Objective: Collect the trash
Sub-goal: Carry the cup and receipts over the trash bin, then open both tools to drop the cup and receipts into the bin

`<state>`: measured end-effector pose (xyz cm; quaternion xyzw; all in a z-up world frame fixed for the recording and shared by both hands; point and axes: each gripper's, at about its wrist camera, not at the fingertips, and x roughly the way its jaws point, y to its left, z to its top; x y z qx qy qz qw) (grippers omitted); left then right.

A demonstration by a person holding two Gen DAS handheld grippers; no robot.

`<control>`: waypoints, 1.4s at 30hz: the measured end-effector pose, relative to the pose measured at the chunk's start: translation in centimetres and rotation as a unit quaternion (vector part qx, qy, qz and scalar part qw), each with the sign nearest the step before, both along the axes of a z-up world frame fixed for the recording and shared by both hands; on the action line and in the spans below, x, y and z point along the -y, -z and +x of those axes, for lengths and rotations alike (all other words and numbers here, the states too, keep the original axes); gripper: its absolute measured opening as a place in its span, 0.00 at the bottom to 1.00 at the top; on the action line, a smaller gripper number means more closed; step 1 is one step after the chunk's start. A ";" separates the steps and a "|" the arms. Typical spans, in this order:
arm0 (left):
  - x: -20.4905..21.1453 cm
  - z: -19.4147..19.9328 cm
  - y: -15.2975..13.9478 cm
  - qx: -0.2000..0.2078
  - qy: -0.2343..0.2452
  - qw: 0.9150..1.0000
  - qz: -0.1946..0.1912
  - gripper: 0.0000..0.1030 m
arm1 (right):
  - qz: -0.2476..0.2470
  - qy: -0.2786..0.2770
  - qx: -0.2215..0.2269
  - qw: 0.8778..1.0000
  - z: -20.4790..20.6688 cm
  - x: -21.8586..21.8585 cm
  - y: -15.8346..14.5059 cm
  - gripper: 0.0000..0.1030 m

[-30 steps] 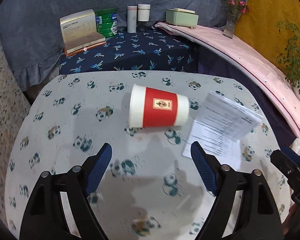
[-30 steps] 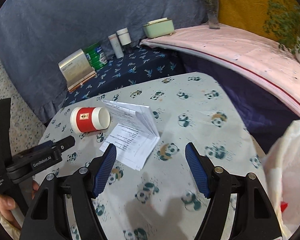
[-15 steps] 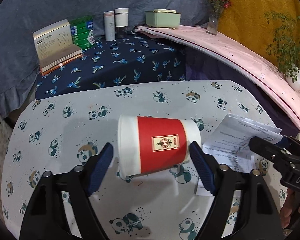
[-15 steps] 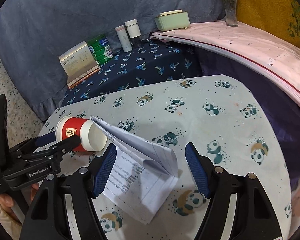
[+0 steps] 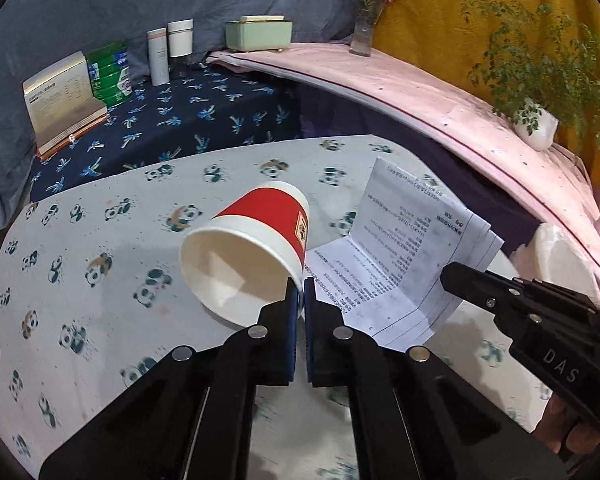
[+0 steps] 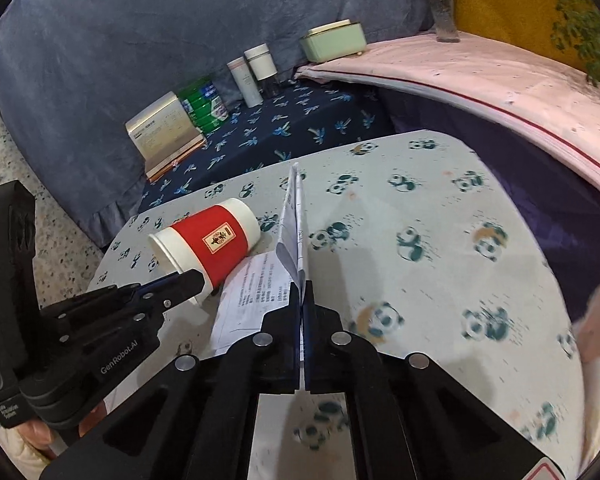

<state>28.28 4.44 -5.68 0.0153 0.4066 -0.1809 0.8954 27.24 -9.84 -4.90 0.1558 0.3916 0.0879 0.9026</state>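
Counter (image 5: 80, 320) with the panda-print cloth carries both trash items. White plastic bag (image 5: 560, 256) sits off its right edge. Folded printed paper (image 5: 400, 264) is partly raised off the cloth, lower sheet lying flat; my right tongs (image 6: 302, 292) are clamped tight on its folded edge. Red-and-white paper cup (image 5: 256, 248) is tipped on its side just left of the paper, touching it, mouth toward the left camera. My left tongs (image 5: 299, 292) are pinched on the cup's rim wall, one finger inside, one outside. Can't tell if the cup is clear of the cloth.
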 end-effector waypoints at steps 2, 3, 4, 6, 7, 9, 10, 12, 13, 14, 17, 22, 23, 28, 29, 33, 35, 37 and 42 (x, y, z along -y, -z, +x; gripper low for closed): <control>0.7 -1.0 -0.5 -0.003 0.004 1.000 -0.009 0.03 | -0.001 0.011 0.002 1.000 -1.6 0.8 -0.6 0.01; 1.2 -1.6 -0.8 -0.003 0.006 1.000 -0.011 0.03 | -0.001 0.015 0.002 1.000 -2.2 1.2 -0.8 0.01; 1.7 -2.3 -1.2 -0.002 0.009 1.000 -0.014 0.03 | -0.001 0.022 0.004 1.000 -3.0 1.7 -1.2 0.01; 2.8 -3.7 -1.8 -0.001 0.019 1.000 -0.022 0.03 | -0.004 0.035 0.009 0.999 -4.5 2.7 -1.8 0.01; 3.3 -4.2 -2.1 -0.001 0.024 0.999 -0.023 0.03 | -0.005 0.042 0.012 0.999 -5.5 3.3 -2.1 0.01; 4.6 -5.6 -2.7 -0.002 0.035 0.999 -0.028 0.03 | -0.003 0.056 0.017 0.998 -7.1 4.6 -2.6 0.01; 5.1 -6.1 -3.0 -0.002 0.040 0.999 -0.031 0.03 | -0.004 0.065 0.020 0.998 -8.2 5.4 -2.9 0.01; 6.6 -7.4 -3.6 0.000 0.053 0.998 -0.034 0.03 | -0.007 0.080 0.025 0.996 -9.8 6.8 -3.5 0.01; 7.3 -7.9 -3.8 0.001 0.058 0.998 -0.035 0.03 | -0.008 0.088 0.026 0.996 -10.6 7.6 -3.7 0.01; 7.9 -8.5 -4.0 0.002 0.064 0.997 -0.036 0.03 | -0.007 0.096 0.029 0.995 -11.5 8.5 -3.9 0.01; 10.3 -10.3 -4.7 0.002 0.087 0.995 -0.041 0.03 | -0.006 0.123 0.036 0.992 -14.2 11.1 -4.5 0.01; 14.4 -12.6 -5.4 0.003 0.123 0.992 -0.040 0.03 | -0.012 0.163 0.043 0.986 -18.1 15.1 -5.3 0.01; 15.2 -13.0 -5.5 0.003 0.131 0.991 -0.039 0.03 | -0.011 0.172 0.044 0.984 -18.9 15.9 -5.5 0.01; 18.9 -15.1 -5.8 0.003 0.162 0.986 -0.035 0.03 | -0.018 0.207 0.050 0.977 -22.0 18.7 -5.9 0.01; 19.6 -15.4 -5.9 0.003 0.167 0.985 -0.034 0.03 | -0.020 0.215 0.051 0.975 -22.7 19.3 -6.0 0.01; 22.1 -16.3 -5.8 -0.002 0.183 0.983 -0.032 0.03 | -0.022 0.243 0.052 0.968 -24.9 21.5 -5.9 0.01; 23.2 -16.7 -5.7 -0.006 0.189 0.981 -0.031 0.03 | -0.024 0.256 0.051 0.965 -25.7 22.4 -5.8 0.01; 24.2 -16.8 -5.3 -0.013 0.193 0.981 -0.031 0.03 | -0.025 0.269 0.051 0.961 -26.6 23.5 -5.8 0.01; 26.6 -17.0 -4.2 -0.028 0.204 0.978 -0.024 0.03 | -0.023 0.295 0.055 0.954 -28.8 25.7 -5.6 0.01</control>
